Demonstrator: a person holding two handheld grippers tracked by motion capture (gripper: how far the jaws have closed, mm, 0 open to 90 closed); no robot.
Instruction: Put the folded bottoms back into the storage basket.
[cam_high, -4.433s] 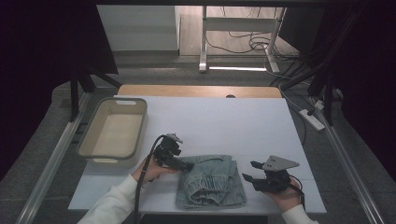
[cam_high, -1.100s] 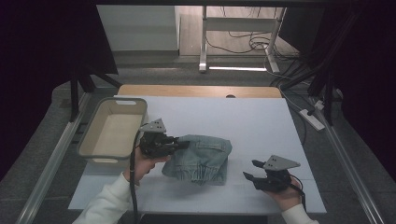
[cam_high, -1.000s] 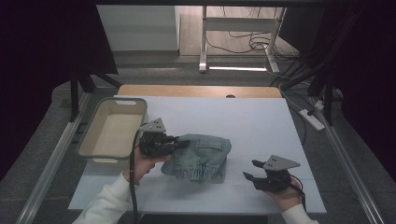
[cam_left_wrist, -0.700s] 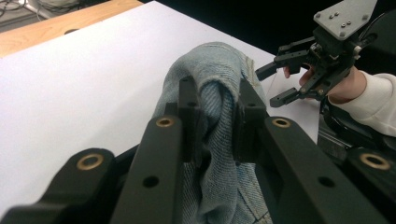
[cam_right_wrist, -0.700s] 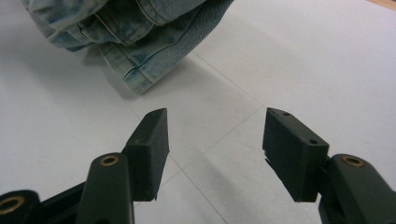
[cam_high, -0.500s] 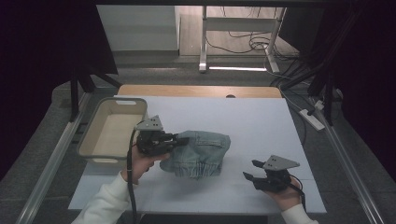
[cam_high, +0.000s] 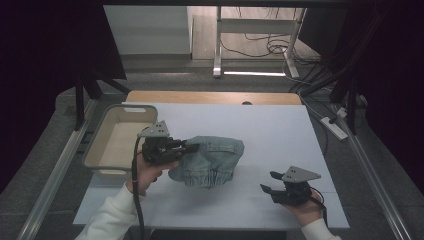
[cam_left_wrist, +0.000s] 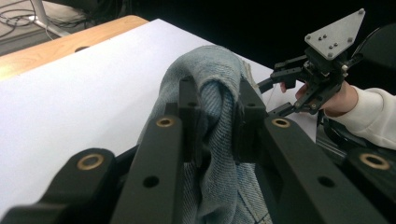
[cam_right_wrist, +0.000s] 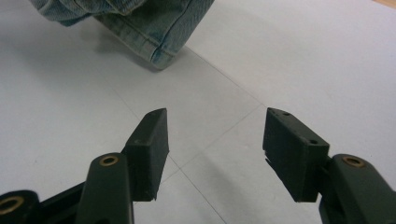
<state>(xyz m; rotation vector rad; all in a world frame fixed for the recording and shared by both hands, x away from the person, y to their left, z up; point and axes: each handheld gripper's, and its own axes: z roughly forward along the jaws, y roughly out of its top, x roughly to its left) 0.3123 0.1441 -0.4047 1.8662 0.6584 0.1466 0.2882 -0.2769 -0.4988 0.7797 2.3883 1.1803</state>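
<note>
A folded pair of light-blue denim shorts (cam_high: 210, 160) hangs over the middle of the white table (cam_high: 270, 125), lifted at its left side. My left gripper (cam_high: 192, 146) is shut on a thick fold of the denim (cam_left_wrist: 215, 100), both pads pressed into the cloth. The lower hem of the shorts (cam_right_wrist: 154, 49) lies on the table ahead of my right gripper (cam_right_wrist: 215, 140). That right gripper (cam_high: 267, 182) rests near the table's front right, open, with nothing between its jaws, well clear of the shorts.
A beige plastic tub (cam_high: 117, 142) stands at the table's left edge, close behind my left hand. A wooden strip (cam_high: 210, 97) runs along the far edge. Cables and a metal stand (cam_high: 217, 45) lie on the floor beyond.
My left gripper has carried the shorts up and toward the back left, nearer the tub; the cloth now drapes from it. The right gripper has stayed where it was.
</note>
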